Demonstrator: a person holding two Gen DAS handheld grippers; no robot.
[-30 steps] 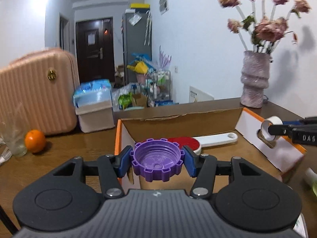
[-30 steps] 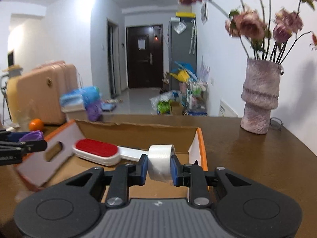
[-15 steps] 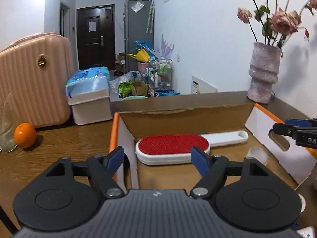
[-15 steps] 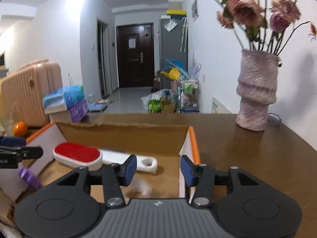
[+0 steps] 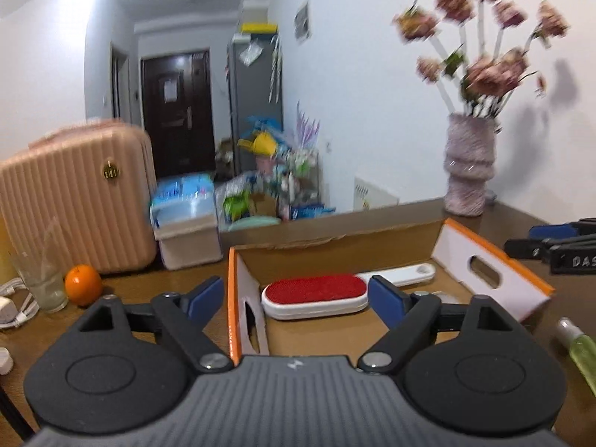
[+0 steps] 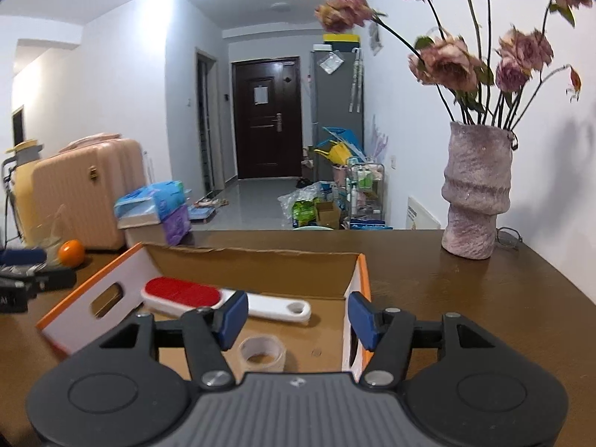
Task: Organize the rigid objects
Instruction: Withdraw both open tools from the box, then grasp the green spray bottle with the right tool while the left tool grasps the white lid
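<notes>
On a brown table (image 6: pixel 465 298) sits an open cardboard box (image 6: pixel 257 264). Inside lie a red lint brush (image 6: pixel 182 292) and, flat on the floor, a tape roll (image 6: pixel 262 352). Left gripper (image 5: pixel 292 298) and right gripper (image 6: pixel 298 316) hover with jaws spread, holding nothing.

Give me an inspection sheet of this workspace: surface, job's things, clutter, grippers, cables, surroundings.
Surface: brown wooden table.
Job's things: open cardboard box on the table; inside it a red-faced lint brush with white handle, and a tape roll lying flat on the box floor.
Clutter: orange, clear glass, green bottle at the box's right, vase of flowers.
Grippers: left gripper open, empty; right gripper open, empty.
Cables: white cable and plug beside the glass.
Surroundings: pink suitcase, dark door, hallway clutter.
</notes>
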